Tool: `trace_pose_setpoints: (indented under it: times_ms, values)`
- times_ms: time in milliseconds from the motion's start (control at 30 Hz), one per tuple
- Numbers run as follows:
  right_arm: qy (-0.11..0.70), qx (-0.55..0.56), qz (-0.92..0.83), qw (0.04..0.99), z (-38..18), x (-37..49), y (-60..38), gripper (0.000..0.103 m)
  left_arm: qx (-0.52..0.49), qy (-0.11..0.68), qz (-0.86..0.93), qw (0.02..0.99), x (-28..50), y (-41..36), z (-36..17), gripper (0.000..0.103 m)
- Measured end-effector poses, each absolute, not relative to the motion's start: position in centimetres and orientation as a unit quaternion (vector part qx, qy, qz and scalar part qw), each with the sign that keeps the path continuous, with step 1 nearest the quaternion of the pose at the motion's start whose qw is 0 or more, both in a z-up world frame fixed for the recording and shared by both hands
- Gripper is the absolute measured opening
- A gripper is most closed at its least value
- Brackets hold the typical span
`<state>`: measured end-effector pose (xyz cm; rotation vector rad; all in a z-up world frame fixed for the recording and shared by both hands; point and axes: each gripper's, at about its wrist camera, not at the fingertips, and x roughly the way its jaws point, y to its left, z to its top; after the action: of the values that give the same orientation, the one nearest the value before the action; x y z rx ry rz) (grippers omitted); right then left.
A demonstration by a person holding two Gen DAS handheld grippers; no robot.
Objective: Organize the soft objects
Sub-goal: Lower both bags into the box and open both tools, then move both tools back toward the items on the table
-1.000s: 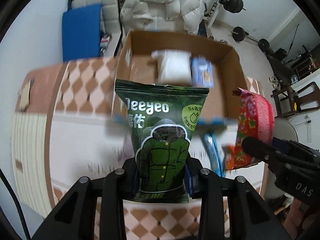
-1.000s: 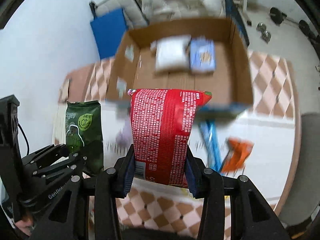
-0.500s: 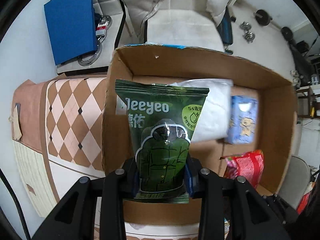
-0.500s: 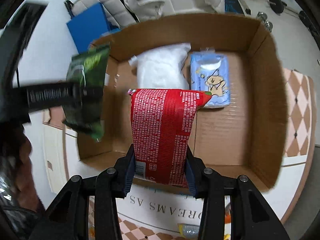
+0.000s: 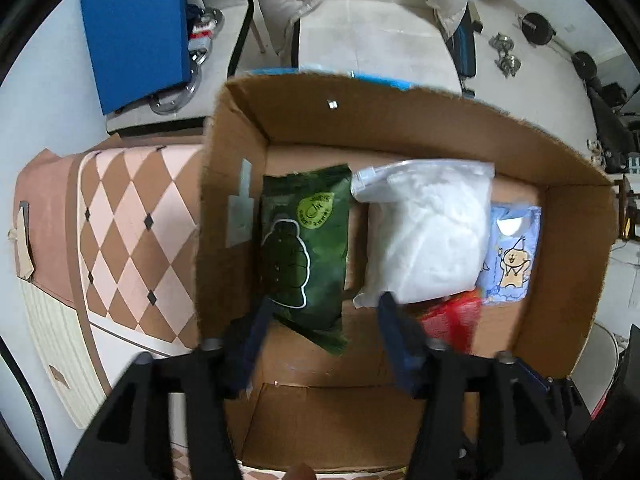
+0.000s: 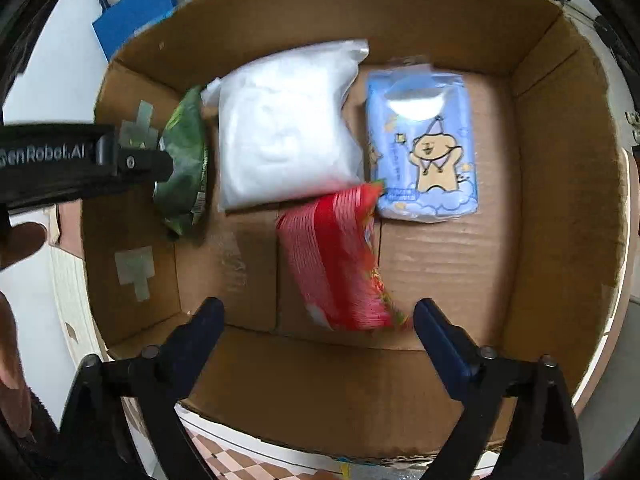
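An open cardboard box (image 5: 232, 200) holds a white bag (image 5: 424, 232) and a blue cartoon pack (image 5: 510, 252). The green pack (image 5: 304, 248) lies in the box beside its left wall, past my left gripper (image 5: 326, 320). That gripper's jaws are opening and its pads stand clear of the pack. The red pack (image 6: 332, 264) is blurred and tilted on the box floor, between the white bag (image 6: 284, 128) and the blue pack (image 6: 424, 144). My right gripper (image 6: 320, 320) hangs above it, jaws opening wide, touching nothing. The green pack (image 6: 184, 160) shows at the left.
The box wall (image 6: 560, 200) rings both grippers closely. A diamond-patterned cloth (image 5: 132, 240) covers the table left of the box. Beyond it are a blue mat (image 5: 136, 32), a white jacket (image 5: 360, 0) on a chair and weights (image 5: 536, 28). A hand (image 6: 20, 240) shows at the left edge.
Both grippers came down over the box and opened. The green pack left the left gripper and the red pack left the right one; both now lie in the box.
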<state>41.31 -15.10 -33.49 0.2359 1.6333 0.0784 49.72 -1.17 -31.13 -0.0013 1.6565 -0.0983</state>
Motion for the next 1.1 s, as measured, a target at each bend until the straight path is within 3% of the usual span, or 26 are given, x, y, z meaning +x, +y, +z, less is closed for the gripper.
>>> trace_pose_setpoints:
  times_ms: [33, 133, 267, 367, 833, 1000, 1100]
  values:
    - [0.725, 0.106, 0.032, 0.68, -33.2, 41.2, -15.2, 0.097, 0.001, 0.733, -0.042, 0.679, 49.5, -1.1, -30.7, 0.071]
    - [0.721, 0.103, 0.023, 0.684, -32.8, 41.2, -15.5, 0.097, 0.0, 0.721, -0.039, 0.692, 48.6, -0.9, -29.3, 0.073]
    - [0.712, 0.078, 0.014, 0.697, -31.0, 40.7, -15.3, 0.102, 0.008, 0.699, -0.036, 0.714, 46.5, -0.8, -27.2, 0.093]
    - [0.697, 0.058, 0.008, 0.715, -29.2, 40.3, -15.6, 0.103, 0.012, 0.679, -0.035, 0.733, 44.4, -0.5, -25.7, 0.1]
    - [0.632, 0.051, 0.012, 0.773, -20.4, 34.5, -16.2, 0.103, 0.026, 0.603, -0.012, 0.797, 35.2, 1.5, -19.9, 0.102]
    - [0.632, 0.082, 0.008, 0.771, -19.8, 29.5, -17.8, 0.103, 0.035, 0.61, -0.005, 0.792, 29.3, 2.1, -21.2, 0.102]
    - [0.659, 0.089, 0.031, 0.746, -22.4, 25.1, -18.3, 0.103, 0.056, 0.631, -0.001, 0.774, 25.7, 2.1, -23.9, 0.102]
